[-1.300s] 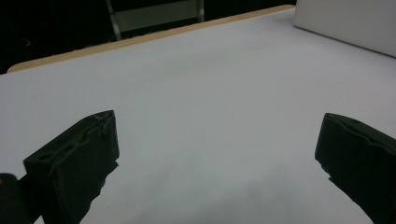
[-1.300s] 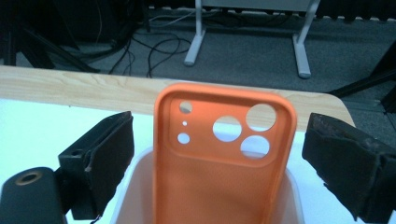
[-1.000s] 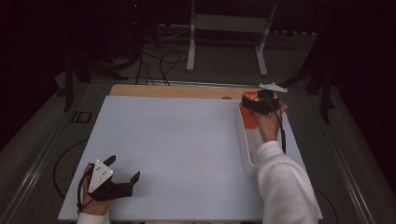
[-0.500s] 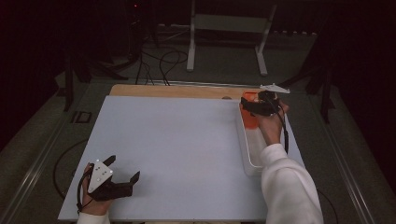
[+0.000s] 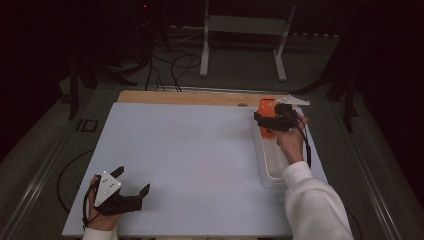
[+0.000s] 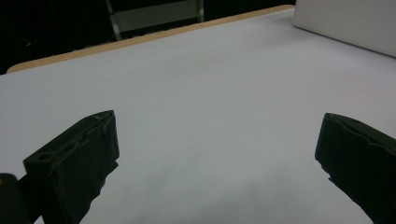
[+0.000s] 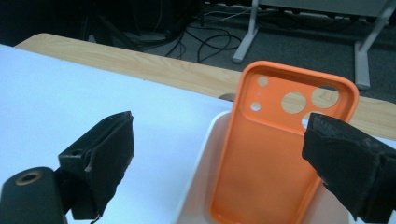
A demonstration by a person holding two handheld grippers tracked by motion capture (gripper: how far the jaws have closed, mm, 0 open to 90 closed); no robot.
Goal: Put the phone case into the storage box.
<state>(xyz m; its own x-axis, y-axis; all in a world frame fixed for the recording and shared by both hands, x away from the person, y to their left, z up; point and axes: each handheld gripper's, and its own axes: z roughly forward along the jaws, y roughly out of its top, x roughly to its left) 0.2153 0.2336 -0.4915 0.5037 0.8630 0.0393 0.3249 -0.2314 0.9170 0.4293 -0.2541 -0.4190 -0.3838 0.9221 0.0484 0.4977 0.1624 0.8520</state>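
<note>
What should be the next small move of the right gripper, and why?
Probably lower the right gripper and close it on the orange phone case. Its jaws stand open on either side of the case, not touching it, and the case leans in the white tray.

I saw a dim room: grey floor (image 5: 240, 75), cables (image 5: 172, 65) and a metal stand (image 5: 245, 30) beyond the table (image 5: 190, 150).

The high view looked forward and down over the whole counter (image 5: 190, 150). Each gripper view sat low, close to the surface, sharing with it the orange phone case (image 7: 275, 154) and white tray (image 5: 270, 170).
</note>
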